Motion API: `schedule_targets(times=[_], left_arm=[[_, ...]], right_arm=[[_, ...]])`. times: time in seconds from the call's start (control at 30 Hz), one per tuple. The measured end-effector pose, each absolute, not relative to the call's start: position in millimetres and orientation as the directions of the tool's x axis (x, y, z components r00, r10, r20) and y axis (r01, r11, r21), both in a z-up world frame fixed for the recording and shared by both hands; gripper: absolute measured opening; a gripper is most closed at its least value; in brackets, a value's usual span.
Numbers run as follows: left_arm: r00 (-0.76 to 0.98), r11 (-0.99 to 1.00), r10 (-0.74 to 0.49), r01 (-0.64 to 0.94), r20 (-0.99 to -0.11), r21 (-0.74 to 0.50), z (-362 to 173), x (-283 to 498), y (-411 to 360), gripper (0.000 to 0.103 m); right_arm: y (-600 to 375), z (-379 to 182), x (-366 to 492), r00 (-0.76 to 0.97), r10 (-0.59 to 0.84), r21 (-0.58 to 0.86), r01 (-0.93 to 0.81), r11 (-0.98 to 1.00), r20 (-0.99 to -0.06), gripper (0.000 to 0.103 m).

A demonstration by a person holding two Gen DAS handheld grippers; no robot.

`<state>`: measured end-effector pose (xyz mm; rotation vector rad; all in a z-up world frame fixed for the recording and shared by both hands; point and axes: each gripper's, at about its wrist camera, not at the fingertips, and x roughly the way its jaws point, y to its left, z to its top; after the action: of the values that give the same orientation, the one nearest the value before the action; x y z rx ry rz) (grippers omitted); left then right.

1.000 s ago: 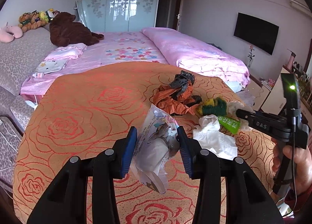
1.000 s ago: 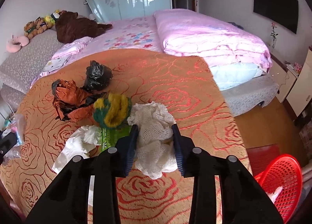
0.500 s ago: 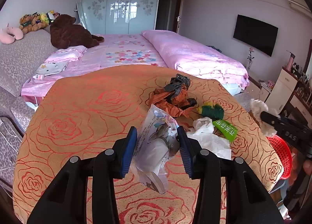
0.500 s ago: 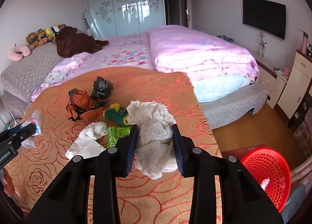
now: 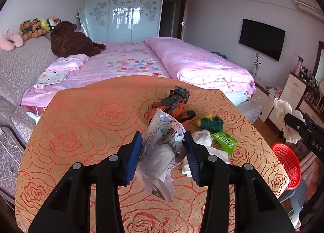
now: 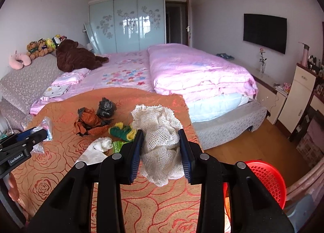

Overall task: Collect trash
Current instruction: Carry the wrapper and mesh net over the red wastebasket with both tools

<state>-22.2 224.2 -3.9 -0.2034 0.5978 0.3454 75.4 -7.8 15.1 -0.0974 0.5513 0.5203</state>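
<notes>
My left gripper (image 5: 162,158) is shut on a crumpled plastic wrapper (image 5: 162,152) and holds it above the orange rose-pattern bedspread (image 5: 91,121). My right gripper (image 6: 161,154) is shut on a wad of white mesh netting (image 6: 160,137), lifted above the spread's right edge, near the red basket (image 6: 267,180). The basket also shows in the left wrist view (image 5: 287,164). On the spread lie an orange bag (image 6: 89,121), a black bag (image 6: 106,107), a green-yellow scrubber (image 6: 121,130), white tissue (image 6: 103,143) and a green wrapper (image 5: 223,139).
A pink bed (image 6: 192,71) lies behind the spread, with plush toys (image 6: 77,56) at its head. A white cabinet (image 6: 301,95) and wooden floor (image 6: 253,148) are at the right. A TV (image 6: 265,32) hangs on the wall.
My right gripper has lifted the mesh netting off the spread and carried it right, towards the red basket. My left gripper has risen a little with the wrapper.
</notes>
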Motion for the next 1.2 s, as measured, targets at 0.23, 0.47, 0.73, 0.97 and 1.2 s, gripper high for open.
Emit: schedule_targets(times=[0.23, 0.47, 0.73, 0.97, 1.2], left_arm=[[0.778, 0.93, 0.251, -0.359, -0.575, -0.079, 1.5, -17.2, 216.3, 0.041], [0.789, 0.94, 0.236, -0.332, -0.568, -0.071, 8.9, -7.3, 203.9, 0.041], [0.804, 0.959, 0.203, -0.279, -0.559, -0.052, 16.1, 7.4, 183.5, 0.041], [0.811, 0.971, 0.172, -0.235, -0.56, -0.042, 17.8, 20.0, 164.8, 0.041], [0.812, 0.979, 0.141, -0.2, -0.567, -0.042, 18.5, 32.9, 151.8, 0.041]], right_arm=[[-16.8, 20.4, 73.6, 0.738, 0.443, 0.059, -0.484, 0.873, -0.509, 0.034], [-25.0, 24.3, 72.3, 0.749, 0.434, 0.068, -0.466, 0.882, -0.501, 0.034], [-41.9, 30.7, 77.1, 0.774, 0.401, 0.064, -0.427, 0.902, -0.49, 0.034], [-60.7, 33.3, 81.0, 0.797, 0.364, 0.06, -0.384, 0.921, -0.483, 0.034], [-72.4, 34.3, 82.6, 0.808, 0.341, 0.056, -0.36, 0.931, -0.481, 0.034]])
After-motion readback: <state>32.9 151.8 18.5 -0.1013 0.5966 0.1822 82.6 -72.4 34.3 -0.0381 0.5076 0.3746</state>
